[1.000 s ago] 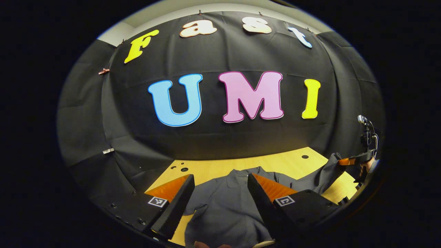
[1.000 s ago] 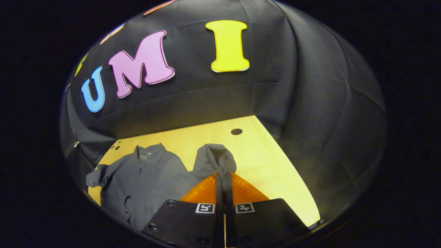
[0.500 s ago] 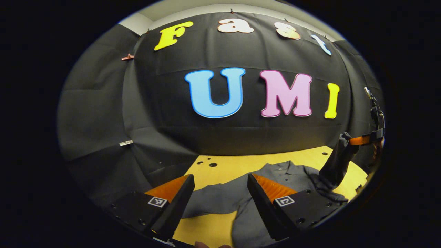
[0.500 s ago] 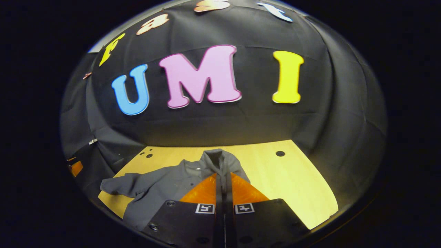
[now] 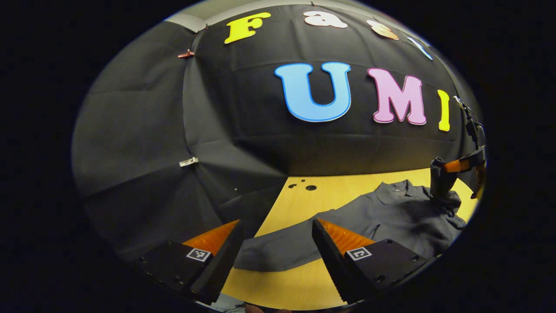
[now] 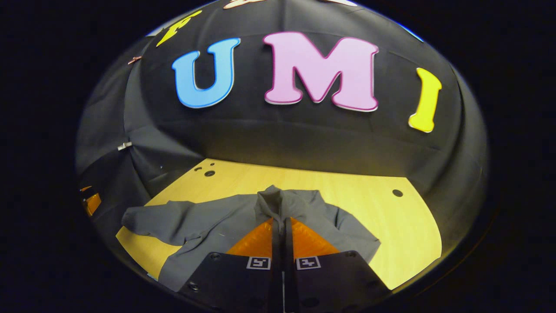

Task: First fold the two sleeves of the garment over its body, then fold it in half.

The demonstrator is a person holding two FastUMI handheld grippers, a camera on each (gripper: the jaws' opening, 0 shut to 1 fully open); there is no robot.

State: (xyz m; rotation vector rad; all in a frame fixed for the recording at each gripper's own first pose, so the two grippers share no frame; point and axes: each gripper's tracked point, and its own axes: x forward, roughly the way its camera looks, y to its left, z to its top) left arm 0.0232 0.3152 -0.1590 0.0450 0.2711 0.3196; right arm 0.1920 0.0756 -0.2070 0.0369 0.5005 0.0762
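Note:
A grey collared shirt (image 5: pixel 391 215) lies on the wooden table (image 5: pixel 347 189). Its left sleeve (image 5: pixel 278 252) stretches flat toward my left gripper (image 5: pixel 277 224), which hovers open just above and short of it. My right gripper (image 6: pixel 280 219) is shut on the right sleeve's cuff (image 6: pixel 271 202) and holds it raised over the shirt body (image 6: pixel 217 226). In the left gripper view the right gripper (image 5: pixel 451 166) is at the far right with that sleeve (image 5: pixel 441 182) hanging from it above the collar area. The left sleeve (image 6: pixel 152 217) also lies spread at the left of the right gripper view.
The black cloth wall (image 5: pixel 260 143) closes the table's back and sides. Small round holes (image 5: pixel 310 188) mark the table's far left corner, and another hole (image 6: pixel 397 192) sits at the far right. Bare wood (image 6: pixel 391 230) lies right of the shirt.
My right gripper has carried the right sleeve leftward from beside the shirt to over its body. My left gripper has swung left from over the body to the outstretched left sleeve.

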